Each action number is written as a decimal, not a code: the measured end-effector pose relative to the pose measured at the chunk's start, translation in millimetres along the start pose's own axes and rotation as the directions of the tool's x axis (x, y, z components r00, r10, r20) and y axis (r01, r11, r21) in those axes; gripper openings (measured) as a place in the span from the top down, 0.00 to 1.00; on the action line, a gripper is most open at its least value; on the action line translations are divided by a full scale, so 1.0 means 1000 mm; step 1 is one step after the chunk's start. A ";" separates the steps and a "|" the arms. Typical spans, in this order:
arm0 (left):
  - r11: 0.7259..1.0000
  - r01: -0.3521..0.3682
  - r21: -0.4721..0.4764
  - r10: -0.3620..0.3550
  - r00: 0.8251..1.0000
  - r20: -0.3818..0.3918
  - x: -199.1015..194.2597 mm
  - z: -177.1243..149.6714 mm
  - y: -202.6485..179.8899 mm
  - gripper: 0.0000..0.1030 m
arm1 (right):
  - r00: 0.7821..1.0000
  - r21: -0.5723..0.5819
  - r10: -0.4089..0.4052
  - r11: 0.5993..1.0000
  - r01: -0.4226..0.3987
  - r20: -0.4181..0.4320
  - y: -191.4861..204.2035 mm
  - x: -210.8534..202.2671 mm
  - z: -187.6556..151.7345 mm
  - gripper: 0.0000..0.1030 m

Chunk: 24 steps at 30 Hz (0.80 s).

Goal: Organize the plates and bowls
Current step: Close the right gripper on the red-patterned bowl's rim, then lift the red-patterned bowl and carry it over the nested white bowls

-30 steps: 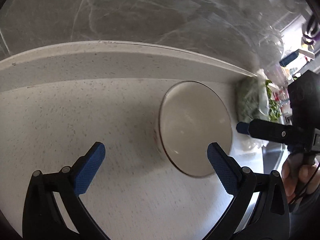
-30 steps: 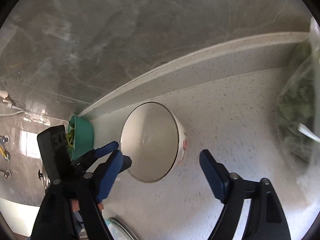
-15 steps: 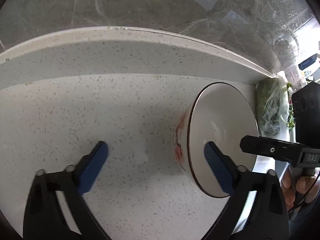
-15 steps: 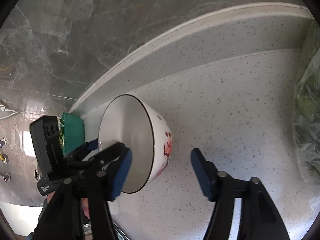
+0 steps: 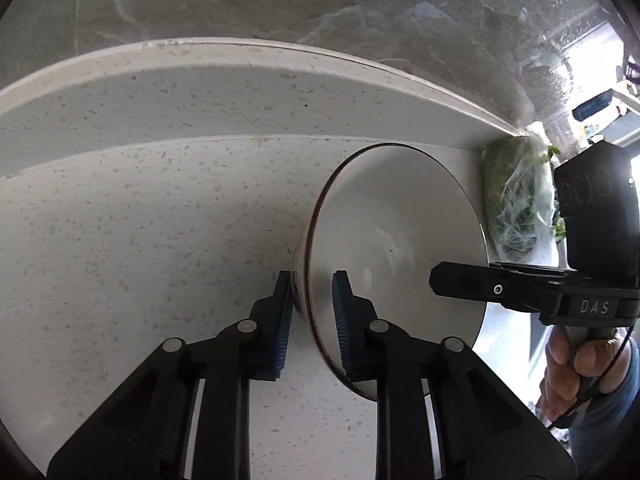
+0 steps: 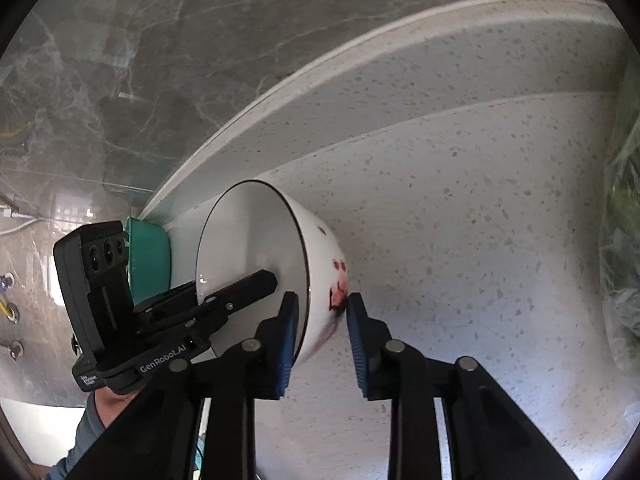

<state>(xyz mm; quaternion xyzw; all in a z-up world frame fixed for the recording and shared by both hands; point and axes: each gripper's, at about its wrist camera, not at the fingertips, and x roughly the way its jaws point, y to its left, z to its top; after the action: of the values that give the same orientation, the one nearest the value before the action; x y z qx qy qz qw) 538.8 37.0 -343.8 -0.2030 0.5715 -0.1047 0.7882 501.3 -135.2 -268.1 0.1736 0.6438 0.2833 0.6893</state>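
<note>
Half a second ago both your grippers stood wide open around the bowl (image 5: 396, 248); now your left gripper (image 5: 312, 312) and right gripper (image 6: 322, 320) have each closed onto its rim, on opposite sides. The bowl sits on the speckled counter (image 6: 480, 240). Bare counter lies to your left; the raised back ledge (image 5: 240, 92) runs behind, a bag of greens (image 5: 516, 200) and a green bowl (image 6: 150, 260) flank it.

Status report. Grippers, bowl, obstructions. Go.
Left gripper shut on bowl rim. Right gripper shut on opposite rim. Bowl white, over counter. Green bowl to the left, bagged greens to the right; neither touching.
</note>
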 end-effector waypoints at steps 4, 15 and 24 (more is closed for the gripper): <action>1.000 0.029 -0.006 -0.029 1.000 -0.001 0.002 0.002 0.000 0.82 | 1.000 -0.006 0.005 1.000 -0.005 0.000 0.000 0.000 0.000 0.73; 1.000 -0.001 -0.017 0.001 1.000 -0.022 0.004 0.000 -0.008 0.85 | 1.000 -0.006 -0.003 1.000 0.003 0.019 0.003 -0.013 0.000 0.74; 1.000 -0.003 -0.016 0.003 0.999 -0.035 -0.005 -0.003 -0.026 0.85 | 1.000 0.048 -0.020 0.999 0.019 0.018 -0.010 -0.020 -0.006 0.80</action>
<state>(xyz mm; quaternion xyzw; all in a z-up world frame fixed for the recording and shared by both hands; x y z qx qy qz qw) 535.8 15.1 -328.8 -0.2064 0.5864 -0.1026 0.7765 496.9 -156.0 -258.9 0.1863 0.6457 0.2597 0.6934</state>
